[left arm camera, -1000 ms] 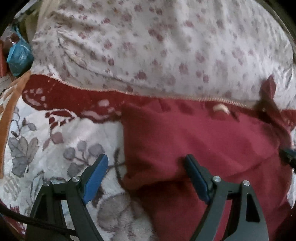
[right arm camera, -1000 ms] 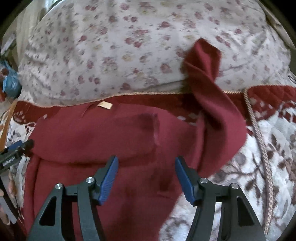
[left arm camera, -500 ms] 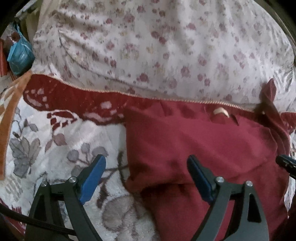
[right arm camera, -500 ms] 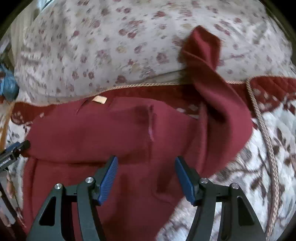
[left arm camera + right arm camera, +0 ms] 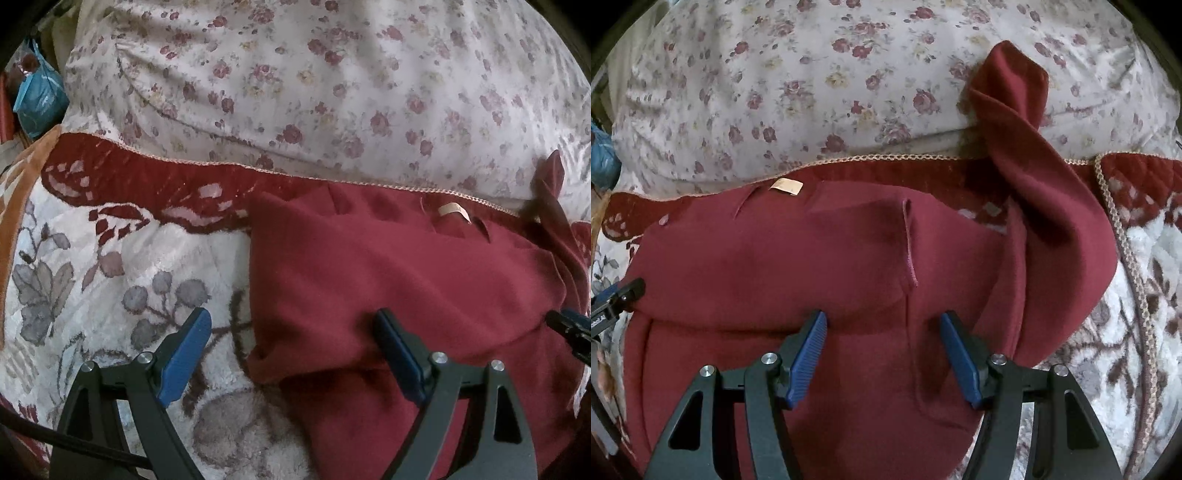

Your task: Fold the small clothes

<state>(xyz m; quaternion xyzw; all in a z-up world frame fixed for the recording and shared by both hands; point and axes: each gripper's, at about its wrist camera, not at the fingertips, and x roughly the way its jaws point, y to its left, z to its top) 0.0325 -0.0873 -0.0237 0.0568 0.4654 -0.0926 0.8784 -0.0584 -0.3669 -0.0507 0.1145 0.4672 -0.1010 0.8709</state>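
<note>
Floral cotton covers the big pillow or duvet (image 5: 332, 85) across the back of the bed. In front of it lies a plush bedspread (image 5: 110, 280), cream with grey and brown leaves, its dark red border edged with a braided cord (image 5: 1123, 236).

On that bedspread sits the dark red sweater (image 5: 820, 266), partly folded, a doubled layer lying across its body. A small beige label (image 5: 786, 185) shows at the neck, close to the border. One sleeve (image 5: 1027, 155) twists up and rests against the floral cloth.

Above the sweater's left edge hangs the left gripper (image 5: 291, 347), its blue fingers (image 5: 184, 354) spread wide, one over the bedspread and one over the red cloth, clamping nothing. Over the sweater's middle hangs the right gripper (image 5: 882, 354), fingers (image 5: 809, 354) parted with only flat cloth below them, released.

A blue bag (image 5: 38, 99) sits beyond the bed's far left corner.
</note>
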